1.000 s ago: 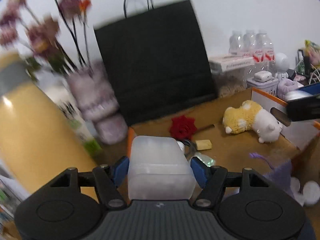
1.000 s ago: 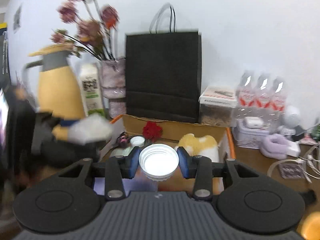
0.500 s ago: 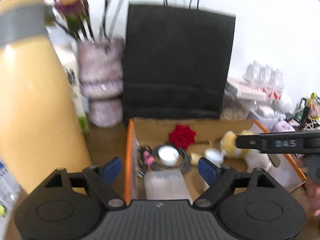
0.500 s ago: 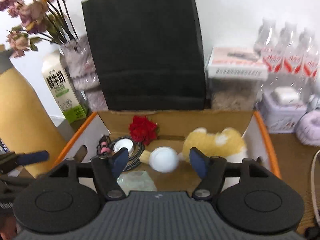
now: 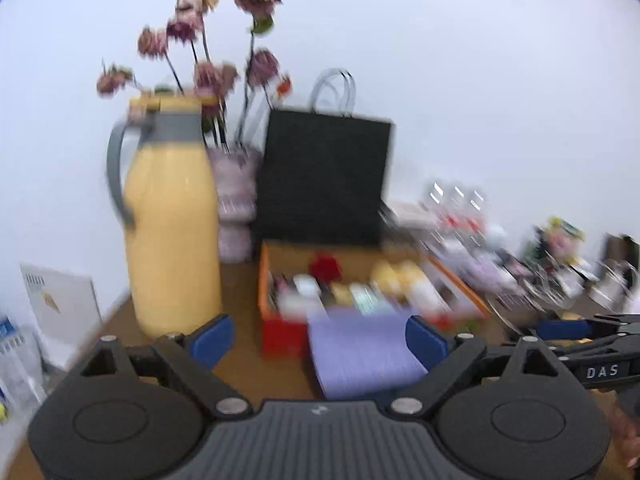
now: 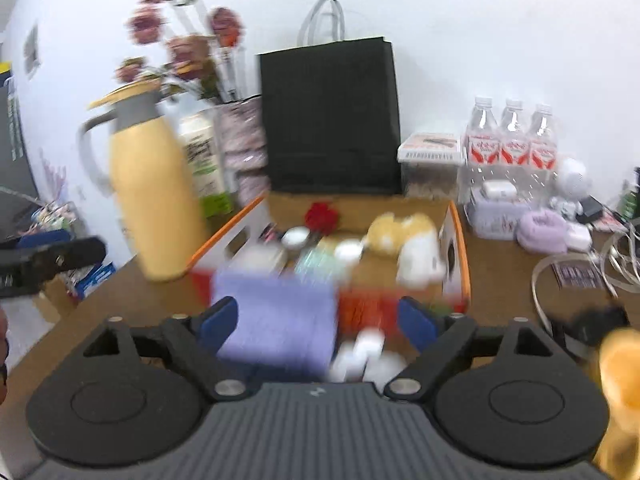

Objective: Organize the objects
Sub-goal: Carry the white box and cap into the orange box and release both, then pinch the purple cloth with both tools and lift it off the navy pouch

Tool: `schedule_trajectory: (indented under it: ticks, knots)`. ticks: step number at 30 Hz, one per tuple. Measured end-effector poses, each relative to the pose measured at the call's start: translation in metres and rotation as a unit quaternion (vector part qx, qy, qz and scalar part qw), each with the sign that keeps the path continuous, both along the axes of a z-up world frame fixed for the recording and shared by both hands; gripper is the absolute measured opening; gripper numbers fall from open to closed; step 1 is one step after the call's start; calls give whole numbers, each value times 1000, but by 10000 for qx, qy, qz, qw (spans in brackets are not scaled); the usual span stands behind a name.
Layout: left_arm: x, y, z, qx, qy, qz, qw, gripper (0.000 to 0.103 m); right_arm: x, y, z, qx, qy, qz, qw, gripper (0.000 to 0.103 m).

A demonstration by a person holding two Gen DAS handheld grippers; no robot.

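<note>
2 tongs, left tongs [image 5: 318, 338] and right tongs [image 6: 318, 320], gape wide and hold nothing. Toys sit in the box [image 6: 454, 240] on the table [image 6: 504, 264], behind a purple cloth [image 6: 280, 316].

Both wrist cameras looking forward over table toward cardboard box [image 5: 360, 280] [image 6: 454, 240], left from nearer yellow jug [image 5: 172, 232] [image 6: 154, 200]; both sharing black bag [image 5: 324, 180] [image 6: 332, 116] behind box.
</note>
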State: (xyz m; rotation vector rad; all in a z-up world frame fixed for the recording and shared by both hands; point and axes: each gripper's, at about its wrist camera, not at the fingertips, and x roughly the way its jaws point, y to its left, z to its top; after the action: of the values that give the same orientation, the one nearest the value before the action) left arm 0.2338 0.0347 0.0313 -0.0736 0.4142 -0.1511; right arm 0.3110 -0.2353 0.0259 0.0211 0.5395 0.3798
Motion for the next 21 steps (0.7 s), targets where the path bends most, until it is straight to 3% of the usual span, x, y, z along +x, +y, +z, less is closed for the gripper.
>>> schedule_trajectory:
  ticks: [5, 9, 15, 21]
  knots:
    - [-88, -15, -35, 181, 511, -208, 9983, 93, -119, 3, -32, -305, 36, -251, 9992, 98]
    - [-120, -21, -48, 328, 699, -559, 9954, 93, -181, 2, -43, -484, 247, -44, 9985, 99]
    - [-112, -25, -50, 380, 550, -329, 9972, 93, -185, -3, -36, -824, -40, -538, 9951, 99]
    - [-71, -20, -61, 323, 632, -391, 9967, 92, -165, -5, -45, -689, -60, -520, 9962, 98]
